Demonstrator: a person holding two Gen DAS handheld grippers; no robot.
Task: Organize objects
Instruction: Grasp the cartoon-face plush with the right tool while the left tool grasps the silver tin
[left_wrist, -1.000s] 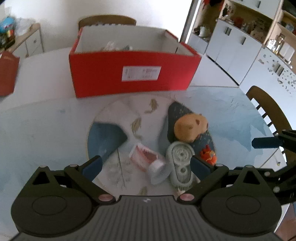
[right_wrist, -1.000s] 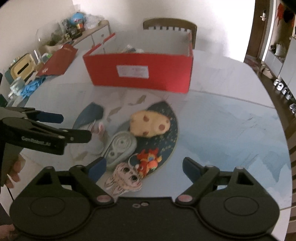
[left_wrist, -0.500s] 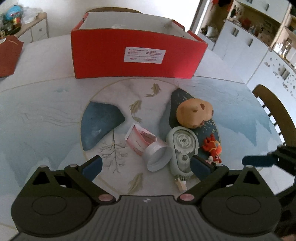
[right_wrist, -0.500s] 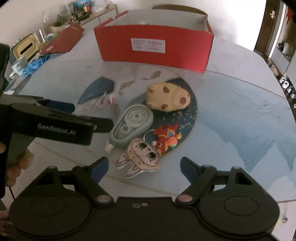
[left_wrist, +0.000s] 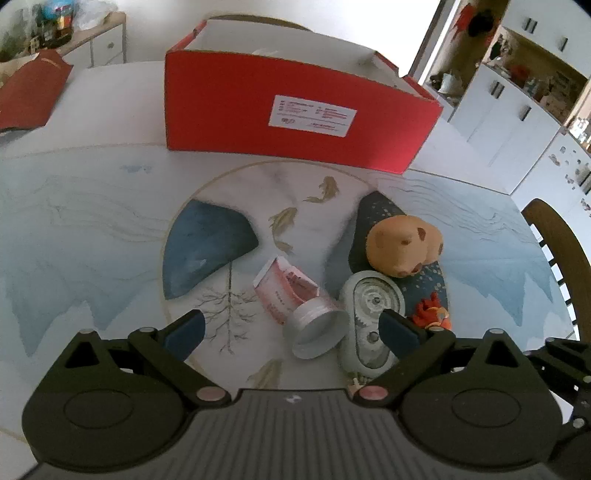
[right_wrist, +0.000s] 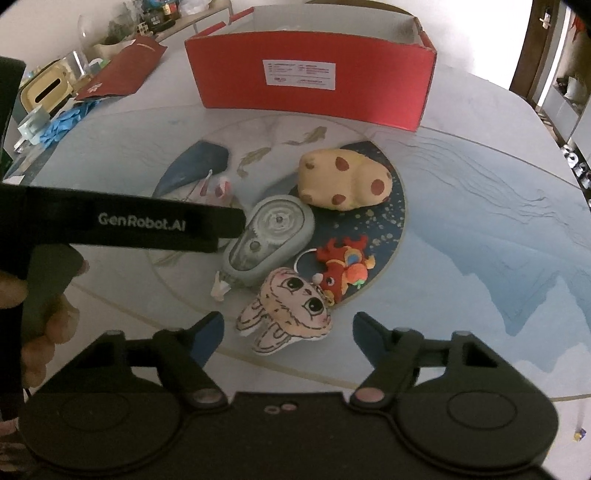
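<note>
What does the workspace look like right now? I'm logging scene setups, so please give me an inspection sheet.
Surface: patterned table with fish motifs.
Job's things: red box at the far side, open top; pink tube, correction tape, spotted plush, red charm, bunny plush, all loose on the table.
Clutter: red folder, blue gloves.
Grippers: left gripper and right gripper, both open, empty.
Cables: nothing seen.
Surroundings: chair, white cabinets.
</note>
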